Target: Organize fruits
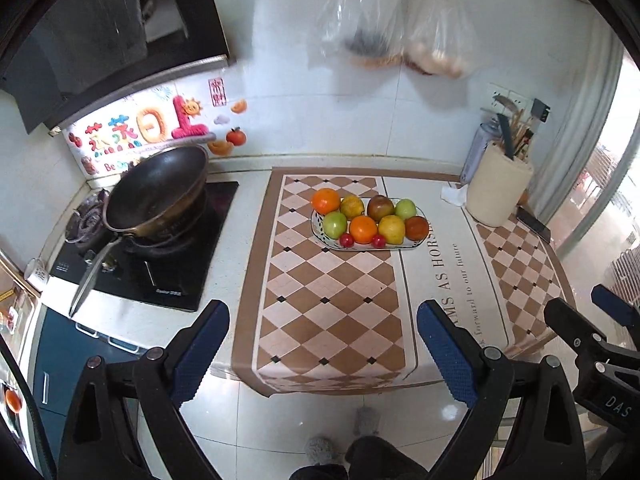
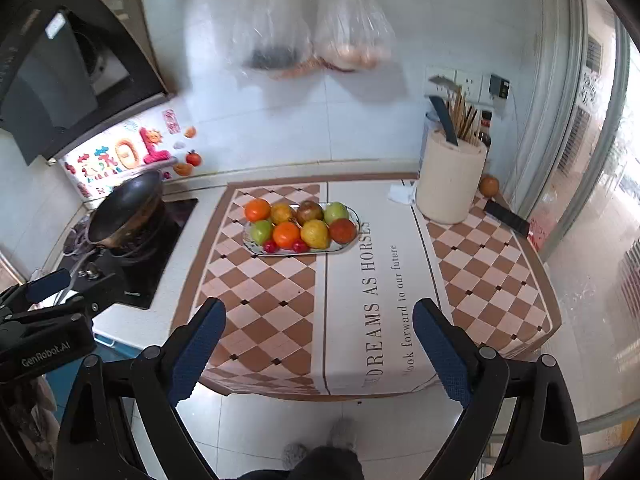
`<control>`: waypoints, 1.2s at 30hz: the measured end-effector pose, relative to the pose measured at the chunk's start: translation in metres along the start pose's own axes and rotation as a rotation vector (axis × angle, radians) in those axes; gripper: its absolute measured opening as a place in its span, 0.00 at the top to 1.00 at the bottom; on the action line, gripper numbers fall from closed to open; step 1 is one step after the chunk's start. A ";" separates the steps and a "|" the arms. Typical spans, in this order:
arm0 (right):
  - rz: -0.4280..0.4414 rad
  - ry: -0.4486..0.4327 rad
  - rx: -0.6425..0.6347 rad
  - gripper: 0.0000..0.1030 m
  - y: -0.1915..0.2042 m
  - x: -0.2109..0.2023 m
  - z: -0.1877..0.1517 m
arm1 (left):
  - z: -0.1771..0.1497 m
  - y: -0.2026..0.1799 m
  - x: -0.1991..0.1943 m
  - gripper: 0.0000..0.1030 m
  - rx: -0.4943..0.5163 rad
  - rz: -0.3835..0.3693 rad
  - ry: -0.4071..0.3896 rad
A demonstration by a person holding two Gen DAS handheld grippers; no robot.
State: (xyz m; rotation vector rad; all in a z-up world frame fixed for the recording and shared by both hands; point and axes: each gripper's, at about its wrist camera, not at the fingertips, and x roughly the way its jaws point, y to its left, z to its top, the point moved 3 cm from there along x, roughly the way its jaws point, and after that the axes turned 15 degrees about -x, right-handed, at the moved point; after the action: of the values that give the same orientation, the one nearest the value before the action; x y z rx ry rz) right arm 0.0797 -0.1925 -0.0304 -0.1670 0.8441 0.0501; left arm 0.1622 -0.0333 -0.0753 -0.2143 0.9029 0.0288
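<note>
Fruits (image 1: 370,220) are heaped on a plate (image 1: 318,227) on the counter's checked mat (image 1: 328,320), flanked by a wok (image 1: 160,192) and utensil holder (image 1: 498,190), while left gripper (image 1: 323,354) and right gripper (image 2: 319,354) are held spread, empty, well short of the plate.

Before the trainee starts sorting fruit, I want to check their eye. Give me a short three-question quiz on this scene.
1. True or false: both grippers, left gripper and right gripper, are open and empty.
2. The plate of fruit rests on: A) stove B) checkered mat C) floor
3. Fill in: the wok sits to the plate's ____.

Key: 1 true; 2 B; 3 left.
</note>
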 end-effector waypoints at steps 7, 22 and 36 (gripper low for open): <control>0.022 -0.057 -0.034 0.06 0.011 -0.045 -0.002 | -0.011 0.003 -0.038 0.07 -0.003 0.002 -0.053; 0.060 -0.031 -0.021 0.03 -0.005 -0.028 0.000 | -0.017 -0.001 -0.036 0.07 -0.050 0.021 -0.043; 0.043 0.028 -0.008 0.02 -0.020 0.050 0.022 | 0.011 -0.009 0.020 0.07 -0.051 0.070 -0.018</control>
State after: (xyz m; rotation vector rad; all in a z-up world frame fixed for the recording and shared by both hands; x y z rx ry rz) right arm 0.1315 -0.2097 -0.0503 -0.1576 0.8752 0.0920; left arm 0.1842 -0.0412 -0.0830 -0.2291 0.8924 0.1183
